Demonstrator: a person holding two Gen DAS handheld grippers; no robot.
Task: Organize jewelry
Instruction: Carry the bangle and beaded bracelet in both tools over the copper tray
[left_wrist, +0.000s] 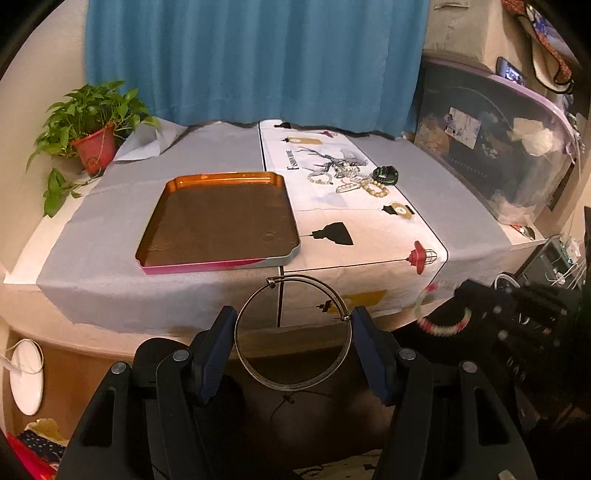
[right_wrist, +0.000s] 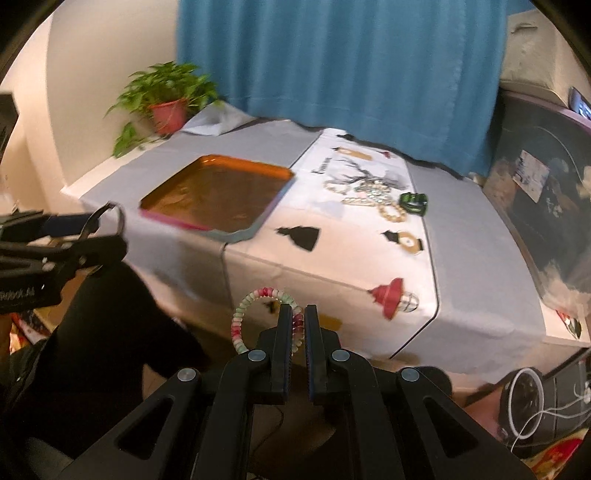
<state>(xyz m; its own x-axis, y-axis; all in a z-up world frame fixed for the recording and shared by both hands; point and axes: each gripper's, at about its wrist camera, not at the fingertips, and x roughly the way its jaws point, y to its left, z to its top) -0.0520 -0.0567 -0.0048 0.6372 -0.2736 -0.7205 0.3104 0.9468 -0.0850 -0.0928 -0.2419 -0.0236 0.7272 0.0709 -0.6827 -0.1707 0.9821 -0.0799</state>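
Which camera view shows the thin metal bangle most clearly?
The left wrist view: the metal bangle shows as a whole ring clamped in the left gripper. The right wrist view catches only a blurred arc of it at the left edge.

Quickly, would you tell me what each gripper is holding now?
Left gripper: closed on the metal bangle.
Right gripper: shut on the beaded bracelet.

Blurred, unreadable print on the white cloth (left_wrist: 291, 162)

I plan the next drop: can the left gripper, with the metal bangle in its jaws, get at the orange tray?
Probably yes. The left gripper holds the metal bangle before the table edge, and the orange tray lies straight ahead with nothing between.
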